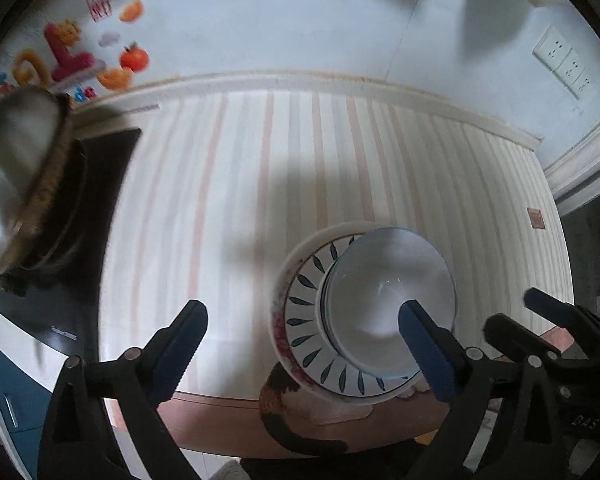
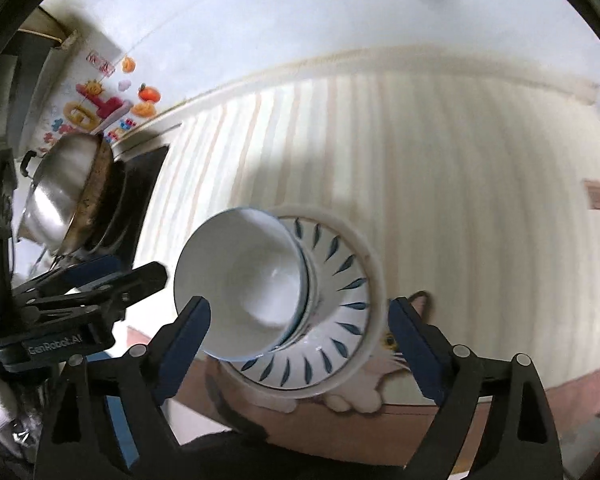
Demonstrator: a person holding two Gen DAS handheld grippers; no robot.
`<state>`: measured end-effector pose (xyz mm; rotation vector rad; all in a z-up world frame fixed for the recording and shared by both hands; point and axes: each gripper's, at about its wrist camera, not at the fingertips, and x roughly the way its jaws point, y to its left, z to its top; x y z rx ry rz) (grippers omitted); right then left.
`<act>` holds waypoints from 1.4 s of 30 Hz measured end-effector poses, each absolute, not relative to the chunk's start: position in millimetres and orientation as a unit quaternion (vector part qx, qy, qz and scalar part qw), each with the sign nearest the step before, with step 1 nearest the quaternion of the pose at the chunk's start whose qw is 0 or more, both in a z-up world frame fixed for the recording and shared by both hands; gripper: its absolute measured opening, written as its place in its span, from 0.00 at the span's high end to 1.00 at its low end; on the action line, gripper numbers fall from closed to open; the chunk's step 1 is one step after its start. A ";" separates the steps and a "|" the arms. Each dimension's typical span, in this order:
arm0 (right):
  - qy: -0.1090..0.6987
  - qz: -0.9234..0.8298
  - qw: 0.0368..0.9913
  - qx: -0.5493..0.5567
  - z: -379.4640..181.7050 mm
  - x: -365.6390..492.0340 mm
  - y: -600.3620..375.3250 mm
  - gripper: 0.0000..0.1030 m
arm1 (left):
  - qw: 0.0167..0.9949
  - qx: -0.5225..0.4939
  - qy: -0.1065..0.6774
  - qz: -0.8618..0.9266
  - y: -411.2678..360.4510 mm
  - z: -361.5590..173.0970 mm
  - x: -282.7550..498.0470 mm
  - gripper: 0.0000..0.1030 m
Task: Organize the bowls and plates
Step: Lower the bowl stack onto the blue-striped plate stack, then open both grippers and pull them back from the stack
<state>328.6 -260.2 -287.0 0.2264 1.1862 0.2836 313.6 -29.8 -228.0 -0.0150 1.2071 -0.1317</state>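
A white bowl [image 2: 244, 284] sits mouth-up in the leaf-patterned bowl [image 2: 340, 320] near the striped surface [image 2: 460, 200] edge. Left gripper [image 1: 300, 344] and right gripper [image 2: 296, 340] hover above, jaws spread, empty.

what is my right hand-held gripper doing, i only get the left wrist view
Observer: The right hand-held gripper is open and grips nothing. In its own view, one finger shows on each side of the white bowl.
Operator: anything under that stack at the table edge
Observer: A cat picture on the table surface; its face and paws peek out from under the outer white dish.
Operator: does the steel pot have a handle
Observer: Yes, the steel pot has a small loop handle on its left side, which your view cuts off.
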 end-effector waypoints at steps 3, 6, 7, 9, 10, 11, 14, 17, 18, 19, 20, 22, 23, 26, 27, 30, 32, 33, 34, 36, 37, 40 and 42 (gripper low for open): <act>0.534 0.105 0.834 0.093 -266.7 313.1 -256.9 0.08 | 0.837 0.000 0.544 -0.061 -27.3 -211.2 301.1 0.03; 0.512 0.082 0.851 0.084 -247.3 295.5 -255.1 0.06 | 0.846 0.003 0.529 -0.064 -26.6 -197.5 286.5 0.03; 0.506 0.078 0.855 0.081 -240.9 289.6 -254.9 0.06 | 0.849 0.003 0.525 -0.066 -26.0 -193.3 281.0 0.03; 0.498 0.075 0.860 0.080 -230.4 279.9 -254.4 0.05 | 0.853 0.002 0.517 -0.066 -25.3 -186.3 272.2 0.03; 0.494 0.074 0.863 0.077 -224.5 274.2 -253.6 0.05 | 0.856 0.001 0.513 -0.066 -24.2 -182.2 265.9 0.03; 0.488 0.073 0.866 0.075 -219.2 269.0 -252.6 0.05 | 0.860 -0.002 0.505 -0.064 -23.3 -176.6 258.1 0.03; 0.472 0.073 0.876 0.068 -203.8 251.7 -248.3 0.04 | 0.875 -0.007 0.480 -0.062 -21.5 -159.8 240.2 0.03; 0.456 0.074 0.884 0.069 -186.8 232.6 -247.4 0.04 | 0.888 -0.010 0.456 -0.054 -21.3 -142.1 220.1 0.03; 0.447 0.074 0.889 0.066 -179.4 223.4 -247.0 0.04 | 0.892 -0.012 0.449 -0.053 -20.8 -137.6 214.8 0.03; 0.441 0.074 0.892 0.064 -174.3 217.4 -246.9 0.04 | 0.896 -0.016 0.441 -0.051 -20.4 -131.2 206.4 0.02; 0.433 0.073 0.897 0.060 -166.6 208.2 -246.6 0.04 | 0.898 -0.016 0.437 -0.050 -20.7 -128.0 201.5 0.00; 0.420 0.070 0.903 0.054 -153.7 192.3 -247.3 0.04 | 0.903 -0.017 0.428 -0.045 -20.7 -117.3 183.0 0.00; 0.413 0.070 0.906 0.052 -146.8 182.2 -247.5 0.04 | 0.905 -0.018 0.422 -0.043 -20.7 -113.1 173.7 0.00; 0.398 0.072 0.913 0.049 -130.9 154.8 -248.3 0.03 | 0.912 -0.018 0.408 -0.039 -20.7 -102.2 144.2 0.00; 0.394 0.073 0.915 0.047 -127.5 146.2 -248.5 0.03 | 0.913 -0.017 0.405 -0.035 -20.8 -99.9 135.6 0.00; 0.383 0.075 0.920 0.042 -116.7 115.6 -249.5 0.03 | 0.916 -0.013 0.399 -0.027 -19.8 -92.9 105.7 0.00; 0.380 0.077 0.921 0.039 -111.6 94.0 -249.1 0.03 | 0.918 -0.014 0.396 -0.028 -19.0 -88.6 87.0 0.00; 0.379 0.078 0.921 0.038 -110.1 86.2 -249.3 0.03 | 0.918 -0.014 0.395 -0.027 -18.4 -87.2 80.6 0.00; 0.378 0.078 0.922 0.036 -107.6 74.1 -249.3 0.03 | 0.919 -0.013 0.394 -0.025 -17.9 -85.2 71.5 0.00; 0.374 0.076 0.924 0.037 -103.5 57.9 -250.0 0.03 | 0.920 -0.009 0.391 -0.024 -17.5 -82.2 57.3 0.00; 0.371 0.074 0.925 0.035 -100.4 47.1 -250.3 0.03 | 0.920 -0.008 0.390 -0.024 -16.7 -80.6 49.7 0.00; 0.360 0.068 0.930 0.031 -93.0 24.4 -250.6 0.03 | 0.922 -0.008 0.387 -0.020 -13.8 -76.8 32.0 0.00; 0.356 0.065 0.931 0.033 -89.5 14.5 -252.2 0.03 | 0.923 -0.009 0.384 -0.015 -11.0 -74.7 23.0 0.00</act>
